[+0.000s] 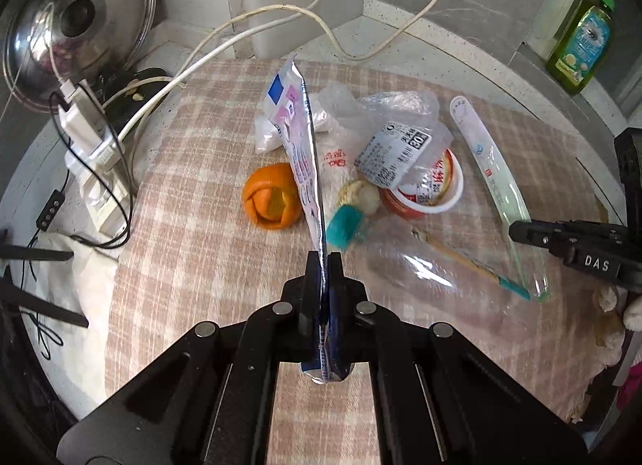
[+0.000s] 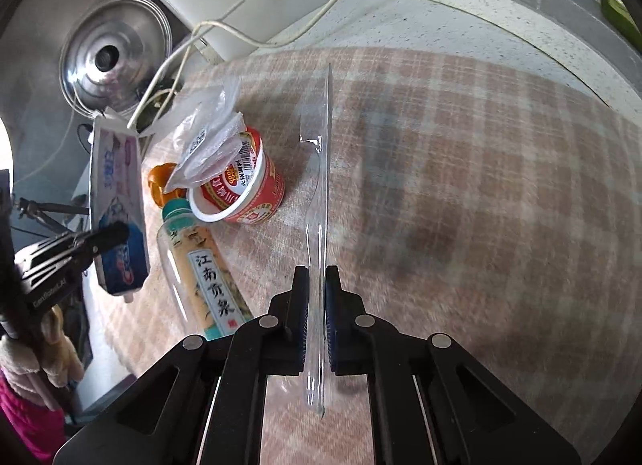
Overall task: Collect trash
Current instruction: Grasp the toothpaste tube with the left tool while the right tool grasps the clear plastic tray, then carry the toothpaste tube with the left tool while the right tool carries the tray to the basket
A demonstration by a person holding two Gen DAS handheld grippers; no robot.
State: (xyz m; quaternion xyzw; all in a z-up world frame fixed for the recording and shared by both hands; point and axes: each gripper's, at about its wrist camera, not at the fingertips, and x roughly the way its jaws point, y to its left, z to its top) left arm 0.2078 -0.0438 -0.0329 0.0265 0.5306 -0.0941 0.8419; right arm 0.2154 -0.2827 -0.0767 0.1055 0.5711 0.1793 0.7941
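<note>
Trash pile sits on checked cloth (image 1: 192, 224) just ahead of both tools, w/ two pieces already taken up. L gripper (image 1: 323, 264) has jaws pressed together on a flattened toothpaste tube (image 1: 303, 168), pinched near its cap end so the long body stands edge-on and points away from the tool, clear of the cloth; the right wrist view shows the same tube (image 2: 118, 200) hanging free off to that gripper's left. R gripper (image 2: 317, 276) is clamped on a clear plastic blister pack (image 2: 323, 168), thin edge between the pads, shell running forward from the jaws; in the left wrist view its far part (image 1: 487, 172) curves away behind the R tool. Judgement: edge pinches chosen because both items are flat and floppy, so a grip across the thin side is the only secure one. Remaining trash, ahead-right of L gripper: orange peel (image 1: 273, 202), red-and-white cup (image 1: 429, 192) on its side w/ crumpled clear bag (image 1: 385, 135) spilling over it, clear bottle (image 2: 204, 268) w/ teal cap lying beside the cup. Not trash, probably: pot lid (image 1: 80, 19), power strip (image 1: 96, 160) w/ cords, soap bottle (image 1: 582, 47). No bin visible in either view, so drop-off spot unknown. Risk: thin blister could slip or flex out of the pads during transport.
</note>
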